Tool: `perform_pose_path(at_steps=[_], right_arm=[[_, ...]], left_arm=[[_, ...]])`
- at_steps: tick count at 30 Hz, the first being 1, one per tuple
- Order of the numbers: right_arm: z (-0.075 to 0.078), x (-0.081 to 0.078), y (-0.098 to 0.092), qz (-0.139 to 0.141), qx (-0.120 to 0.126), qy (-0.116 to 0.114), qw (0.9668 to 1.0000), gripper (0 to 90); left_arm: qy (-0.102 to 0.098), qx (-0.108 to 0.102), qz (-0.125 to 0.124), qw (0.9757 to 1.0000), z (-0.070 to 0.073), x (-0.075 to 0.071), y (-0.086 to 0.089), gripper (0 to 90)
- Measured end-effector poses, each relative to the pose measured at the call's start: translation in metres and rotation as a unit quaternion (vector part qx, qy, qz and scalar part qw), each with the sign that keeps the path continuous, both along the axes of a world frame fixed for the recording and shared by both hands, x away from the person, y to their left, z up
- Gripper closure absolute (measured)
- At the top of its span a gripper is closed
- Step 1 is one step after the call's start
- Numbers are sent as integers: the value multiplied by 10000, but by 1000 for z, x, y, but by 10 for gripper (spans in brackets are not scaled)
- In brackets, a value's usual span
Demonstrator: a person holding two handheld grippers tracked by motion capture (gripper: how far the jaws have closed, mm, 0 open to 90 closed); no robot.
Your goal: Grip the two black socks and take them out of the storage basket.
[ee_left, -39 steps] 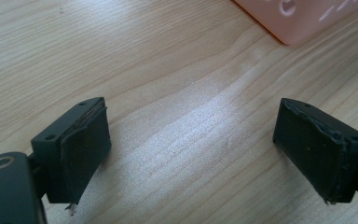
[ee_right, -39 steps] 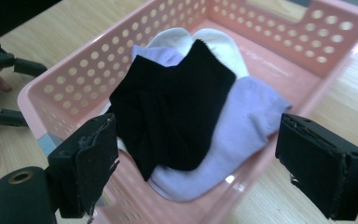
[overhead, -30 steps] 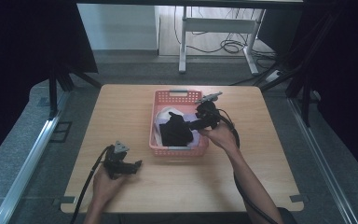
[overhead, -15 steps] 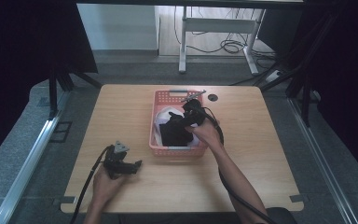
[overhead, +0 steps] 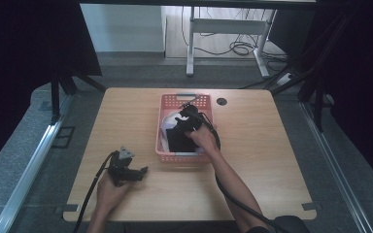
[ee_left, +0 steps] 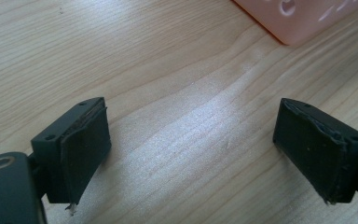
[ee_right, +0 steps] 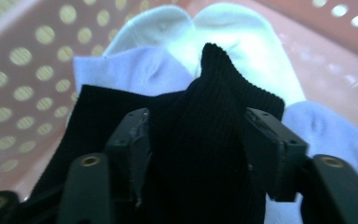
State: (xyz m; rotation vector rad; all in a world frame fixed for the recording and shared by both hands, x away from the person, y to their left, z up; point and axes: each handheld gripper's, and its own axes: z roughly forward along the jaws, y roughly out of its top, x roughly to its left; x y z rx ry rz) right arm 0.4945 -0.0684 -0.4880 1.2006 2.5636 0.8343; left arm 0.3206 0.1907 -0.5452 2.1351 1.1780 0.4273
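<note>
The left gripper [overhead: 135, 173] rests on the wooden table [overhead: 126, 116] at the near edge, about 7 o'clock from the table's centre, held in the person's left hand [overhead: 110, 187]. In the left gripper view its jaws stand wide apart over bare wood with nothing between them; a corner of the pink basket [ee_left: 303, 21] lies at 1 o'clock from them.

Farther in, at the table's centre, stands the pink perforated plastic basket [overhead: 161, 127]. It contains a black ribbed sock [overhead: 179, 138] on top, pale lavender socks [ee_right: 126, 70] beneath it and white socks [ee_right: 233, 32] toward the far wall of the basket.

The right gripper [overhead: 188, 115], in the person's right hand [overhead: 203, 138], reaches into the basket from 5 o'clock. In the right gripper view a raised fold of the black ribbed sock [ee_right: 214, 126] stands between its two jaws. The jaws have just been closing on this fold; the left pad [ee_right: 140, 144] lies against the fabric, and whether the right pad presses on it cannot be told. The sock lies on the other socks inside the basket.

At 1 o'clock from the basket, a round cable grommet [overhead: 221, 101] sits in the tabletop.
</note>
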Motion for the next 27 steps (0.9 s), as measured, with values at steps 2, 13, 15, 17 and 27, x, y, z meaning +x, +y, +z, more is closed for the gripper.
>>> perform_pose_path(at_steps=[2,13,15,17,27], right_arm=[[-3,1,1,65,-52,65,9999,496],[11,-9,-7,43,-51,-220,9997,817],[14,-10,-8,53,-40,-261,9996,819],[24,-13,-12,83,89,-368,9992,820],[58,-22,-25,223,586,-596,9963,818]], left_arm=[[0,-2,1,10000,0,0,0,105],[-3,-6,4,10000,0,0,0,105],[-4,-5,0,10000,0,0,0,105],[-12,-29,21,10000,0,0,0,105],[-5,-17,5,10000,0,0,0,105]])
